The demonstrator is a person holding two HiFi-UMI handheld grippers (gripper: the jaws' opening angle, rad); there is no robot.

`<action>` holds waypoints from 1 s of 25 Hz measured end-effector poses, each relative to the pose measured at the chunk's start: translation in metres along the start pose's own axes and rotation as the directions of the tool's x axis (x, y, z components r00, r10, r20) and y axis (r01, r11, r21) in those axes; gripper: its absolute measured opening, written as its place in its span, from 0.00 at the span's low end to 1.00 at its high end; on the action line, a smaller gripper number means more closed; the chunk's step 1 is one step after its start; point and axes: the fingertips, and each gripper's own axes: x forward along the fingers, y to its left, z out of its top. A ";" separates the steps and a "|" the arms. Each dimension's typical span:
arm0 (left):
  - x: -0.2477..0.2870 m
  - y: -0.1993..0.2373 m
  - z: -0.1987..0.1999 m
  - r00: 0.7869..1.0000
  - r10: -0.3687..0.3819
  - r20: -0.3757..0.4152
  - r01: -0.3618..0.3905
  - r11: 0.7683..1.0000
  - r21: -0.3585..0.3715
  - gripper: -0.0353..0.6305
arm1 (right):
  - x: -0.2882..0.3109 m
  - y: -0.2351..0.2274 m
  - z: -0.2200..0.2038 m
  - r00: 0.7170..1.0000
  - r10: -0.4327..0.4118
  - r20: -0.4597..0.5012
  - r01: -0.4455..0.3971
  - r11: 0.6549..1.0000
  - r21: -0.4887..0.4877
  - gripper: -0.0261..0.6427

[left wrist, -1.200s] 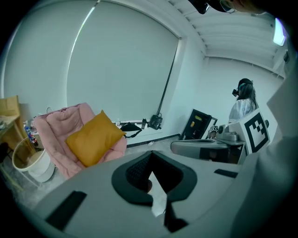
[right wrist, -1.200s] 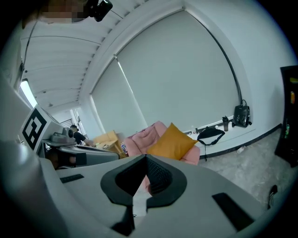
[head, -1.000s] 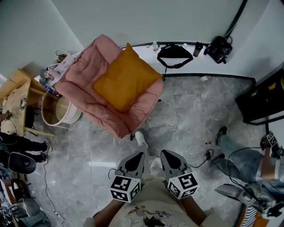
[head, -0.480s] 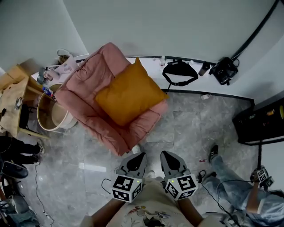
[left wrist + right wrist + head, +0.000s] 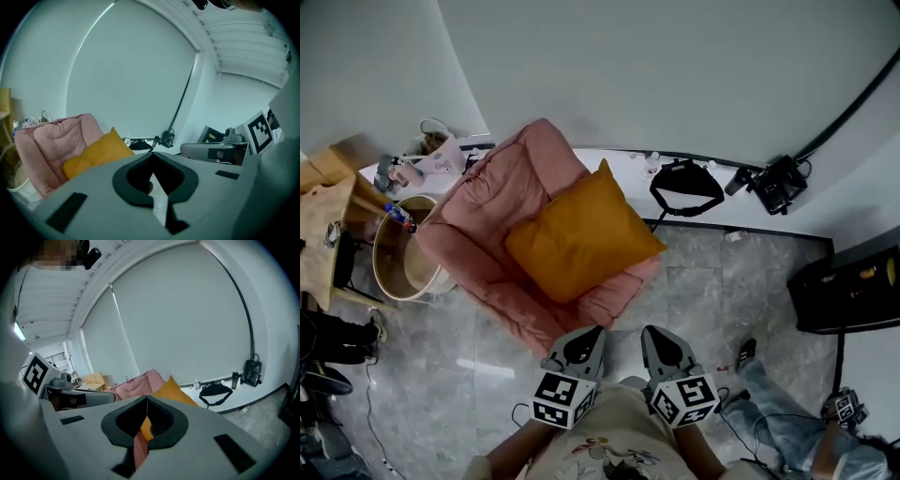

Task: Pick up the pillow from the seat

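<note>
Head view: pillow [image 5: 581, 242] corner toward wall [image 5: 675, 75]

The left gripper [image 5: 589, 334] and right gripper [image 5: 654, 334] have been carried forward side by side toward the pink armchair [image 5: 492, 220]. A second ago a broad strip of grey floor [image 5: 703, 291] lay between their tips and the chair's near edge. Now that edge lies just beyond the tips, and the orange pillow [image 5: 581, 239] is much nearer to them. The bystander's legs [image 5: 780, 424], earlier at mid-right, have slipped into the near right corner of the head view.
</note>
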 end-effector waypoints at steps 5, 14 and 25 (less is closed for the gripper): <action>0.015 0.040 0.012 1.000 0.018 -0.012 -0.018 0.999 0.041 0.06 | 0.031 -0.003 0.014 1.000 0.005 0.017 -0.006 0.999 0.040 0.07; 0.028 0.063 0.013 1.000 0.020 -0.011 -0.020 1.000 0.016 0.06 | 0.067 -0.007 0.024 1.000 0.013 -0.003 -0.013 1.000 -0.003 0.07; 0.053 0.104 0.032 0.997 0.074 -0.027 -0.074 0.997 -0.002 0.06 | 0.124 -0.022 0.049 0.996 0.078 -0.039 -0.079 0.996 -0.039 0.07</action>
